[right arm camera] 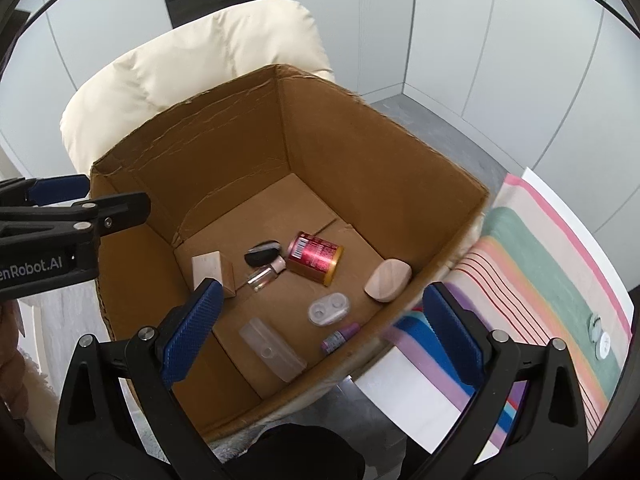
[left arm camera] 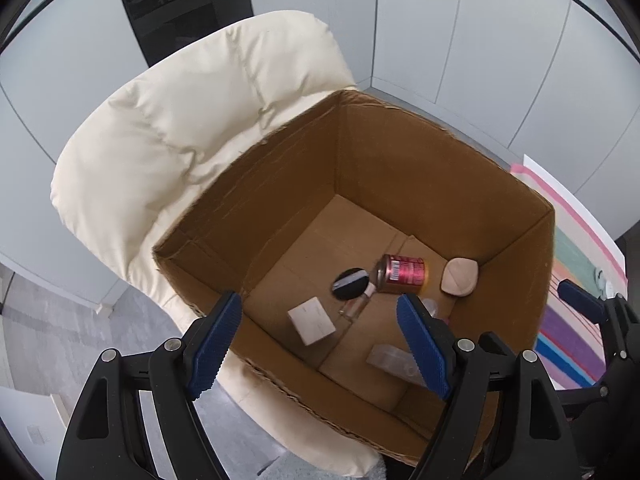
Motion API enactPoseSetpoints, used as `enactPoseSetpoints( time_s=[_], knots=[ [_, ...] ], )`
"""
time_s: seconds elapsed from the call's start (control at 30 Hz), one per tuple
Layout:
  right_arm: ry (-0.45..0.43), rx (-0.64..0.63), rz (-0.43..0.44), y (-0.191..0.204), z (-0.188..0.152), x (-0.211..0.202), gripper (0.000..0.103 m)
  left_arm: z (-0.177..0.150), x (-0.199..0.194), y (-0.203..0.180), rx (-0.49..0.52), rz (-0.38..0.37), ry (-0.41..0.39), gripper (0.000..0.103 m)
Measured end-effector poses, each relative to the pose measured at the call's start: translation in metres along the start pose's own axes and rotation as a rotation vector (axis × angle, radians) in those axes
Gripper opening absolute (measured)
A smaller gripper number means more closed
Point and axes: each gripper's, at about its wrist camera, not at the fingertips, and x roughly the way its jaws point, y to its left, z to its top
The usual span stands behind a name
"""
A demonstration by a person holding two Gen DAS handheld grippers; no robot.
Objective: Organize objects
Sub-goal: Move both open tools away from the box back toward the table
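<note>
While both your grippers hang over the cardboard box (right arm camera: 400, 152), their jaws stand apart with nothing between them.
Your left gripper (left arm camera: 320, 344) and right gripper (right arm camera: 324, 332) point down at the box on the cream chair (left arm camera: 180, 120); on its floor lie a red can (right arm camera: 316, 257), a pink pad (right arm camera: 387, 280), a small glass bottle (right arm camera: 266, 274), a lens case (right arm camera: 329, 309) and a clear case (right arm camera: 272, 354).

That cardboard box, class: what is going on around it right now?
A person holds a two-finger tool in each hand above an open cardboard box that sits on a cream cushioned chair. The left tool and the right tool are both open and empty. In the box lie a red can on its side, a contact lens case, a small white carton and other small items.
</note>
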Motion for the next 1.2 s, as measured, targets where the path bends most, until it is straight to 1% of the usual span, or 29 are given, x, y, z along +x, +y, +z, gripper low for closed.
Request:
enactPoseSetpoints(
  time_s=[0.1,0.17,0.23,0.33,0.37,0.47,0.57,0.67,0.77,0.9,1.03,1.2],
  knots=[
    [-0.012,0.023,-0.016,-0.010,-0.004,-0.009,0.101,-0.002,0.000,-0.011,0.027,0.000,0.000,0.081],
    [-0.017,0.046,-0.024,-0.018,-0.007,-0.014,0.101,-0.004,-0.004,-0.016,0.042,-0.029,-0.013,0.081],
    [-0.022,0.068,-0.036,-0.027,-0.011,-0.021,0.101,-0.004,-0.012,-0.022,0.060,-0.062,-0.051,0.081],
    [-0.026,0.109,-0.058,-0.043,-0.019,-0.031,0.101,-0.005,-0.022,-0.033,0.093,-0.058,-0.107,0.088],
    [-0.028,0.121,-0.063,-0.048,-0.022,-0.034,0.101,-0.005,-0.024,-0.035,0.098,-0.061,-0.117,0.088],
    [-0.033,0.158,-0.086,-0.065,-0.031,-0.044,0.101,-0.003,-0.028,-0.047,0.107,-0.105,-0.129,0.088],
    [-0.033,0.191,-0.113,-0.082,-0.042,-0.054,0.101,-0.002,-0.031,-0.062,0.128,-0.131,-0.135,0.088],
    [-0.027,0.226,-0.136,-0.099,-0.055,-0.064,0.101,-0.002,-0.036,-0.085,0.170,-0.151,-0.147,0.088],
    [-0.026,0.262,-0.160,-0.118,-0.068,-0.074,0.101,-0.005,-0.040,-0.113,0.219,-0.186,-0.148,0.090],
    [-0.023,0.316,-0.206,-0.146,-0.086,-0.087,0.101,-0.009,-0.044,-0.154,0.294,-0.232,-0.138,0.090],
    [-0.011,0.363,-0.253,-0.175,-0.107,-0.101,0.101,-0.016,-0.050,-0.192,0.373,-0.267,-0.153,0.090],
    [0.008,0.441,-0.314,-0.213,-0.138,-0.117,0.101,-0.026,-0.057,-0.234,0.443,-0.304,-0.161,0.097]
  ],
)
